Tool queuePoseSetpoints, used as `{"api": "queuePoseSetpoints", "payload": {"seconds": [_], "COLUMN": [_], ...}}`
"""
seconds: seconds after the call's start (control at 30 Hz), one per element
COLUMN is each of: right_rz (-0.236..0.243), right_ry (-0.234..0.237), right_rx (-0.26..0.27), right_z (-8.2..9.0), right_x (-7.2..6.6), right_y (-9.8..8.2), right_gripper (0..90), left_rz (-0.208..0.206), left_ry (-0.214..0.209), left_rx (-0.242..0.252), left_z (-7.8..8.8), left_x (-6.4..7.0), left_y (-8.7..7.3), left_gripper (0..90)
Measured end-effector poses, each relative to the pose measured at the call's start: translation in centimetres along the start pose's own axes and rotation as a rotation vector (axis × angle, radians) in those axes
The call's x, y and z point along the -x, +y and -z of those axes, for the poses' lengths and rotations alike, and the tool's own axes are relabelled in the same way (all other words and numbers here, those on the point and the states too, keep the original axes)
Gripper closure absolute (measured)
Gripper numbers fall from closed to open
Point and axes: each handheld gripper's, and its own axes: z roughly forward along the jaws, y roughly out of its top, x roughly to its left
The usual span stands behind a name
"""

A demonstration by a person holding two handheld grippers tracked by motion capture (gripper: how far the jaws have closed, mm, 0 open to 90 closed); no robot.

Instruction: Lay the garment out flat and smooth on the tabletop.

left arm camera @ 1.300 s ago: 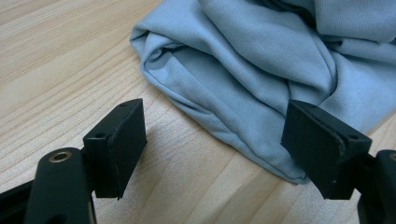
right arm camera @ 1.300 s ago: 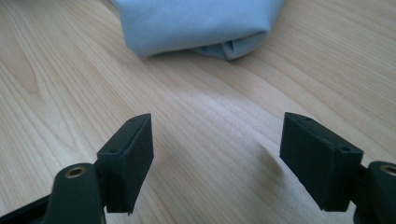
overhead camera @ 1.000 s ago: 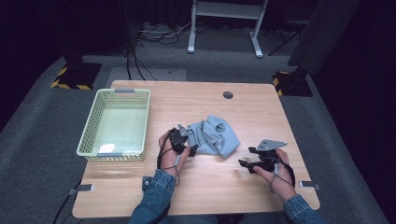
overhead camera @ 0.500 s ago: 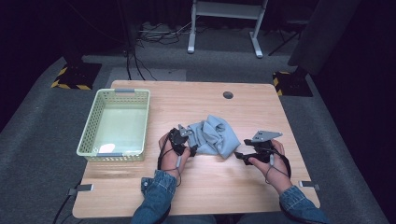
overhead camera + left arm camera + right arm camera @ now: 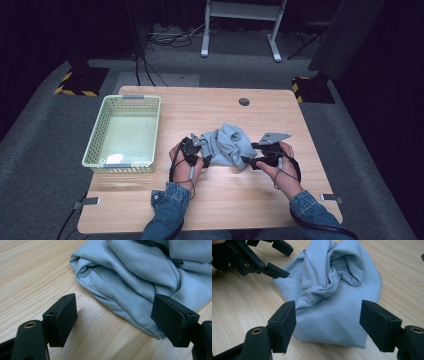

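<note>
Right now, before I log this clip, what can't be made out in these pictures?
- Cloth: crumpled, so its folds hide its own shape and what kind of item it is, in all three views.
- Basket: the pale patch on its floor is too small in the high view to identify.
- Left tool: its right jaw covers part of the cloth's edge in the left gripper view.

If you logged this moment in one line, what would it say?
left gripper: open, at cloth edge | right gripper: open, facing cloth | cloth: crumpled on table | basket: left
</note>
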Motion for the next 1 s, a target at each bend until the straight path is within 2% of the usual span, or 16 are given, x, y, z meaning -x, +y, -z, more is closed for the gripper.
{"api": "queuePoseSetpoints", "payload": {"seconds": [0.3,0.5,0.57,0.63,0.7,0.8,1.0], "right_rz": [0.012,0.002,-0.022,-0.031,-0.013,0.004,0.014], "right_ry": [0.010,0.020,0.041,0.078,0.084,0.085,0.056], "right_rx": [-0.016,-0.031,-0.044,-0.060,-0.076,-0.073,-0.044], "right_z": [-1.5,-2.8,-3.4,-3.9,-4.1,-3.9,-2.7], "right_x": [0.1,0.3,0.4,0.4,0.2,0.1,0.1], "right_y": [1.1,1.5,1.5,1.4,1.5,1.7,2.3], "right_gripper": [31.0,33.4,40.1,60.2,72.9,80.3,81.8], "left_rz": [0.001,0.000,0.000,-0.001,-0.001,-0.002,-0.004], "left_ry": [-0.001,-0.002,-0.003,-0.004,-0.005,-0.005,-0.008], "left_rx": [0.000,-0.001,-0.001,-0.001,-0.001,-0.001,-0.001], "left_z": [0.0,0.0,0.0,0.0,0.0,0.0,0.0], "left_x": [0.0,0.0,0.0,-0.1,-0.1,-0.1,-0.1], "left_y": [0.0,0.0,0.0,0.0,0.0,0.0,0.0], "left_gripper": [20.5,20.6,20.5,20.5,20.5,20.5,20.5]}}
